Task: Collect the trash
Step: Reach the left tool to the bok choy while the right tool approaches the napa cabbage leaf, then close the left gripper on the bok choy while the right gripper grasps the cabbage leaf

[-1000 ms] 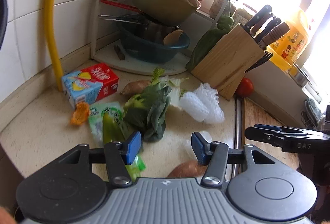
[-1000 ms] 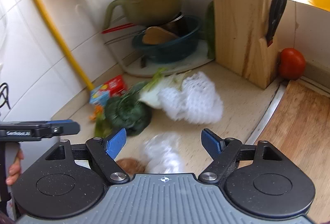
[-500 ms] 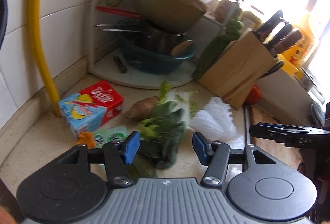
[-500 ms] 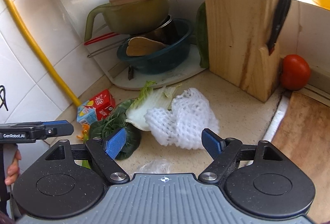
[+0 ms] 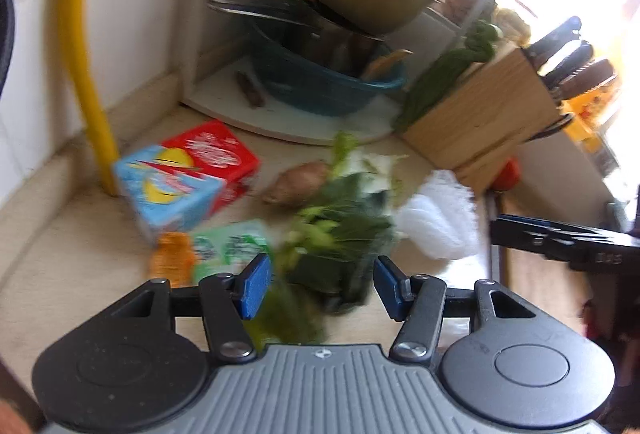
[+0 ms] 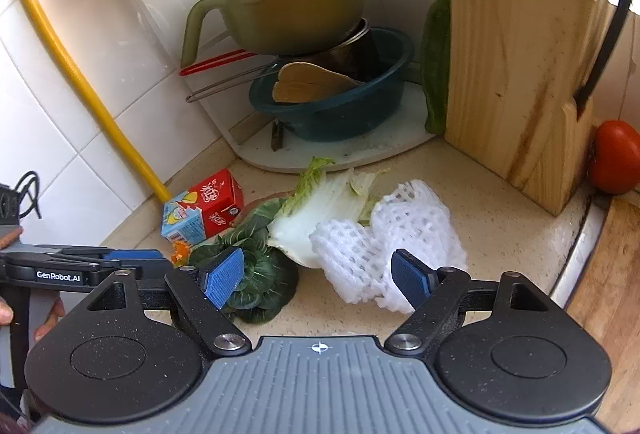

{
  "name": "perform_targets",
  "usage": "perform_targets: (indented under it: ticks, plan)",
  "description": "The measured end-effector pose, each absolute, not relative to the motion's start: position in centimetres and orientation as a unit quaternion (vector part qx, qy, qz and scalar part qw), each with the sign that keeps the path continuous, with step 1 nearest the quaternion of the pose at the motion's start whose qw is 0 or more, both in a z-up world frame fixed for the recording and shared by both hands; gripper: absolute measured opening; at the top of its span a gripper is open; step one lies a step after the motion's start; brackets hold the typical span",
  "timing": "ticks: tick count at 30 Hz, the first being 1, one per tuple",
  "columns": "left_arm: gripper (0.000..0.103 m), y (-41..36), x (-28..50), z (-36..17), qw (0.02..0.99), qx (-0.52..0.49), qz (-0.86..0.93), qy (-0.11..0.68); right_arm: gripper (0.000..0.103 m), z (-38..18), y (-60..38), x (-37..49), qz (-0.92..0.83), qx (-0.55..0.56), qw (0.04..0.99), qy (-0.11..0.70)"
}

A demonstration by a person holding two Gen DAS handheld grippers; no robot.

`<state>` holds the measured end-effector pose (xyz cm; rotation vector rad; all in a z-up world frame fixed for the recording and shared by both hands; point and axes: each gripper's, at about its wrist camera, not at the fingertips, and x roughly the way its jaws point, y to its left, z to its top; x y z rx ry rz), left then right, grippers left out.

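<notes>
Counter (image 6: 500, 202): white foam net (image 6: 384, 246) lying crosswise, leafy greens (image 5: 344, 234) beside; left tongs (image 5: 318, 284) and right tongs (image 6: 320, 276) both agape, empty.

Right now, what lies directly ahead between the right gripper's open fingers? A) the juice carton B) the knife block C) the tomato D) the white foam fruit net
D: in the right wrist view the right gripper is open, and the white foam fruit net lies on the counter between its fingers, beside the cabbage leaf.
</notes>
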<state>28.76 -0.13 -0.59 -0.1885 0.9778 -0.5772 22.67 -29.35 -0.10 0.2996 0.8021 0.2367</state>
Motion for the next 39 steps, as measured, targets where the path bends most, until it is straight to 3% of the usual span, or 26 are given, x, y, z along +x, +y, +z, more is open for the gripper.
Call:
perform_targets:
  ticks: [6,8,9,10,13,22,28,39]
  plan:
    - [0.055,-3.4,29.2,-2.2,0.831,-0.079,-0.280,0.474,0.086,0.3,-29.8,23.7,0.100,0.131,0.907,0.387]
    - [0.059,-4.1,29.3,-2.8,0.840,-0.072,-0.263,0.468,0.086,0.4,-29.7,24.7,0.105,0.128,0.907,0.387]
    - [0.067,-4.4,29.1,-2.7,0.849,-0.065,-0.258,0.456,0.086,0.3,-29.5,25.5,0.108,0.125,0.906,0.389]
    - [0.069,-4.8,28.9,-2.4,0.861,-0.050,-0.246,0.443,0.086,0.3,-29.3,26.4,0.111,0.121,0.905,0.392]
    - [0.069,-5.3,28.7,-2.0,0.883,-0.009,-0.208,0.420,0.086,-0.2,-28.7,29.2,0.112,0.110,0.903,0.400]
    - [0.069,-5.9,30.5,-4.8,0.855,-0.022,-0.222,0.469,0.086,-5.4,-28.3,36.2,0.120,0.137,0.861,0.475]
    - [0.068,-6.0,32.0,-6.1,0.847,-0.034,-0.233,0.477,0.086,-6.3,-27.5,37.7,0.148,0.159,0.849,0.481]
    - [0.065,-4.6,31.9,-6.5,0.836,-0.062,-0.267,0.476,0.086,-4.3,-29.8,29.7,0.183,0.157,0.820,0.519]
